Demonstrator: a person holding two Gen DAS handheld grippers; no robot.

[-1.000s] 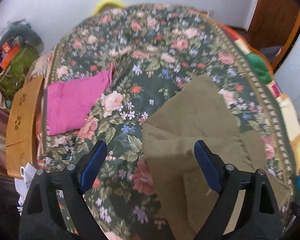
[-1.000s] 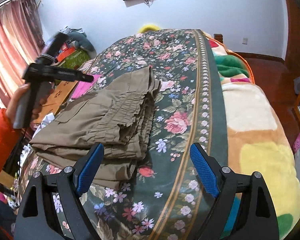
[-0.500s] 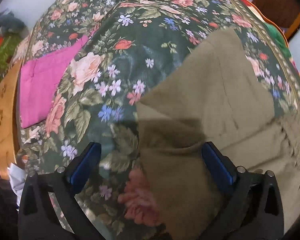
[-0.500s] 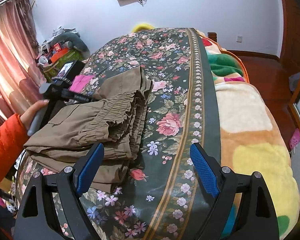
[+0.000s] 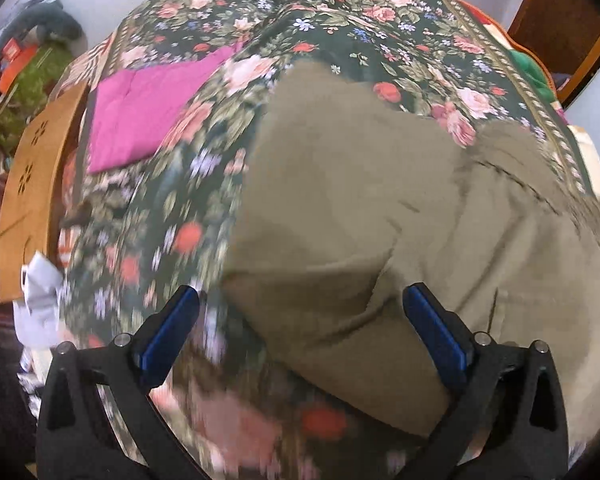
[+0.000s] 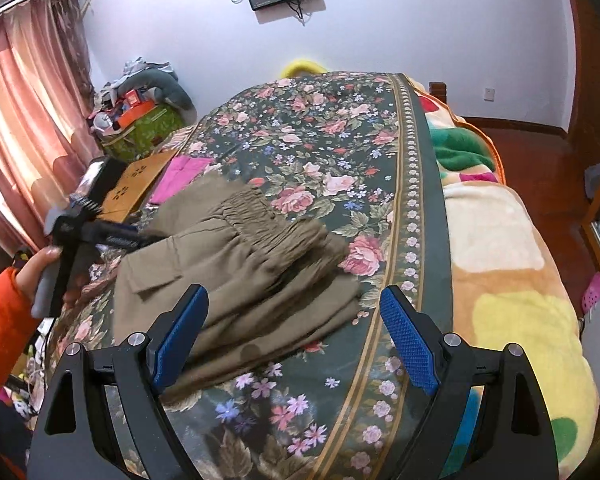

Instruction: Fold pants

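Note:
Olive-brown pants [image 6: 244,268] lie folded in a pile on the floral bedspread [image 6: 320,152], elastic waistband toward the far side. In the left wrist view the pants [image 5: 380,220] fill the right half, and my left gripper [image 5: 300,332] is open, close over their near folded edge. My right gripper [image 6: 292,336] is open and empty, over the near edge of the pile. The left gripper also shows in the right wrist view [image 6: 100,236], held by a hand in an orange sleeve at the pile's left side.
A folded magenta cloth [image 5: 148,108] lies on the bed left of the pants. A wooden board [image 5: 28,192] stands at the bed's left edge. A colourful fleece blanket [image 6: 500,260] covers the bed's right side. Clutter [image 6: 140,108] and curtains [image 6: 24,120] are at far left.
My left gripper has dropped down and forward onto the pants' left edge. My right gripper has moved in toward the pile. Both stay open.

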